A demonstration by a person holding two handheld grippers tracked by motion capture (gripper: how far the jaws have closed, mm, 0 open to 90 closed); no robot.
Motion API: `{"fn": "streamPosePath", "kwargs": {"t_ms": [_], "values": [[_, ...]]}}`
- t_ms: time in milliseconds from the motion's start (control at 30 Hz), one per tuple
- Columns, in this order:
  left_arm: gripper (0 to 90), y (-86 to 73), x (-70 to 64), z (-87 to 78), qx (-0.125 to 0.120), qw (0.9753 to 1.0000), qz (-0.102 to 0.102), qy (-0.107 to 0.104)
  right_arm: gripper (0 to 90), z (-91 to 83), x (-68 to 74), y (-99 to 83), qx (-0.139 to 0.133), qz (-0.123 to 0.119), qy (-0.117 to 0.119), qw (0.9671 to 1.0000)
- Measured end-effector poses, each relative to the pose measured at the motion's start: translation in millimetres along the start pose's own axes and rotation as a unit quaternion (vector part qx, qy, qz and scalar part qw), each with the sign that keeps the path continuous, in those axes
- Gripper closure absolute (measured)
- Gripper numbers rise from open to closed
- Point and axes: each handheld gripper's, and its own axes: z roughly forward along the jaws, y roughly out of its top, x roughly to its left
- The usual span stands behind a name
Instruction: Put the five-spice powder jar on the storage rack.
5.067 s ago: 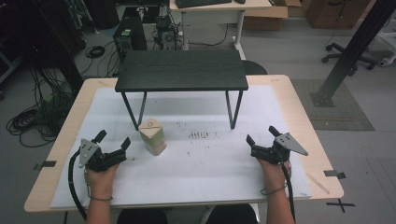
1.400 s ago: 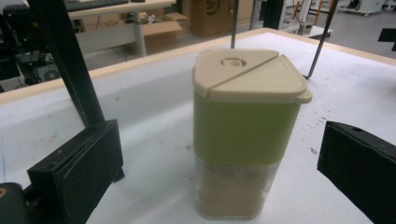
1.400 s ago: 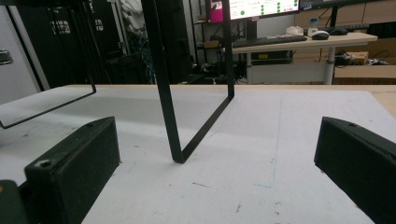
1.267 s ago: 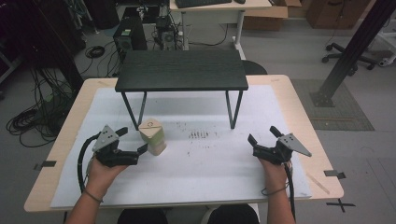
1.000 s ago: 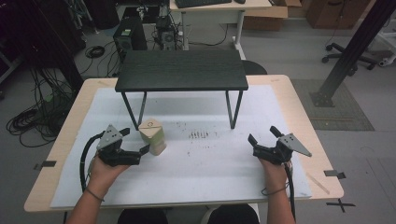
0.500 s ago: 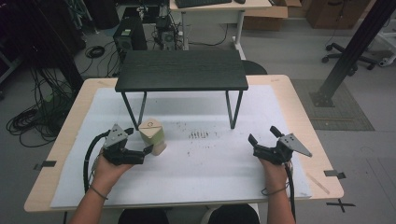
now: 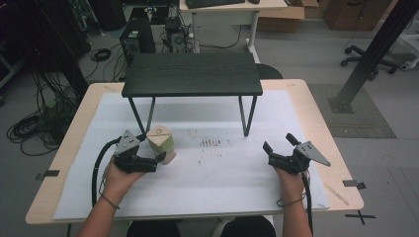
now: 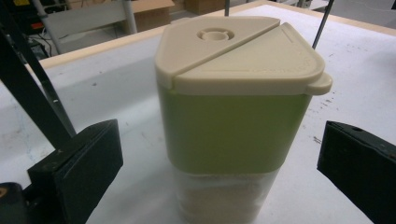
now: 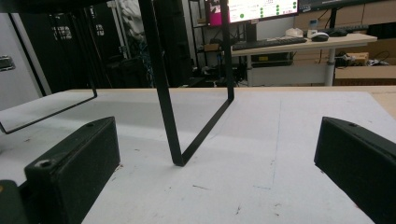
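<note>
Item 1: green container [image 8: 231, 126] with cream lid, upright on white mat [image 7: 217, 197] beside black stand [image 7: 192, 74]. Left gripper [image 7: 157, 159] spread wide around it, apparently not touching. Right gripper [image 7: 277, 148] wide, empty.

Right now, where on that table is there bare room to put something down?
The white mat is bare between the left gripper and the right gripper, and also under the black stand. It is crowded only at the left, where the open fingers flank the green container.
</note>
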Motion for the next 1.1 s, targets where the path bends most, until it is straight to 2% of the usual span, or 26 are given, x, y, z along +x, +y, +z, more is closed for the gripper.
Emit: {"fn": "streamPosePath", "kwargs": {"t_ms": [567, 1100], "values": [[0.6, -2.3, -0.8, 17.3, 0.001, 0.9999, -0.008, -0.007, 0.0, -0.4, -0.6, 0.0, -0.003, 0.004, -0.001, 1.0], [0.8, -4.7, 1.3, 25.8, 0.001, 0.9999, -0.015, -0.007, 0.0, -0.4, -1.2, -0.1, -0.005, 0.006, 0.0, 1.0]]}}
